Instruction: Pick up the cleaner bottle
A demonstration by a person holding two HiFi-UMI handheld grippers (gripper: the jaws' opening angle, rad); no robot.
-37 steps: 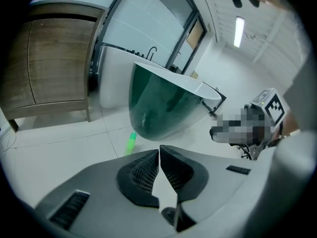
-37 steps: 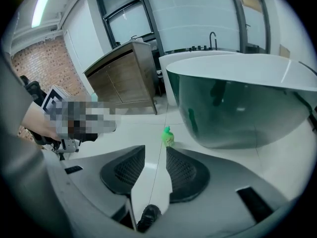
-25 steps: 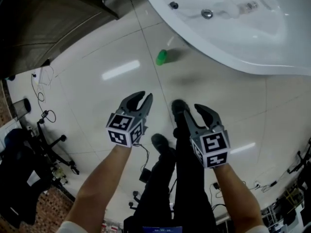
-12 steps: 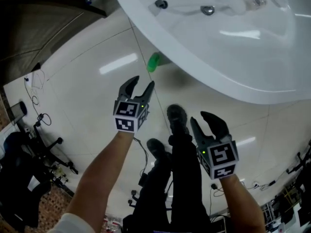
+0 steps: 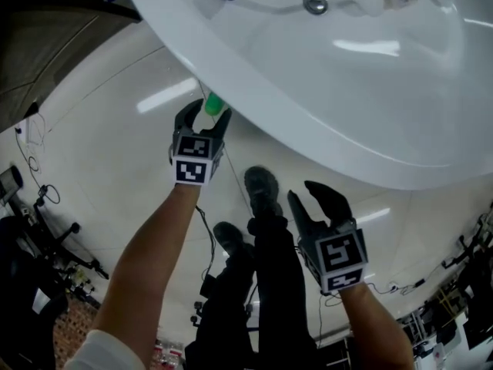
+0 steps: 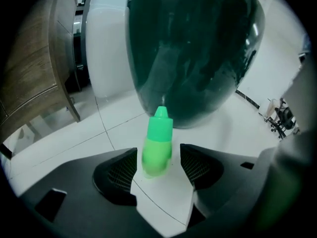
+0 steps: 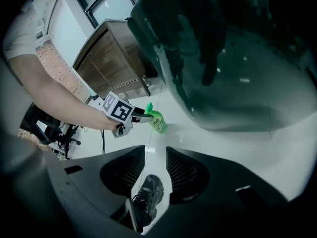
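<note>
1. The floor (image 5: 115, 153) is glossy white tile with thin grout lines. Only the head view shows the clutter at its left edge, where cables (image 5: 35, 195) trail beside a wheeled chair base (image 5: 58, 241).
2. The bathtub (image 5: 323, 122) looks white from the head view, which sees into its basin and fittings. Both gripper views show only its outer wall, a dark, rounded, reflective surface rising from the floor.
3. The wooden cabinet (image 7: 114, 58) stands beyond the tub. The right gripper view shows its front and legs, while the head view shows only a dark corner of it.
4. The person's shoes (image 5: 262, 187) stand on the tiles between the two arms.
5. The right gripper (image 5: 300, 191) hangs over the floor well away from the bottle. Its jaws are moderately apart, with only tile and a shoe seen past them.
6. The left gripper (image 5: 206, 112) reaches down near the tub's foot. Its jaws have just been opening and stand wide.
7. The cleaner bottle (image 6: 157, 145), green with a pointed cap, stands upright on the floor close to the tub. It sits between the left pads with a sliver of gap on each side. Its label shows only in the right gripper view.
</note>
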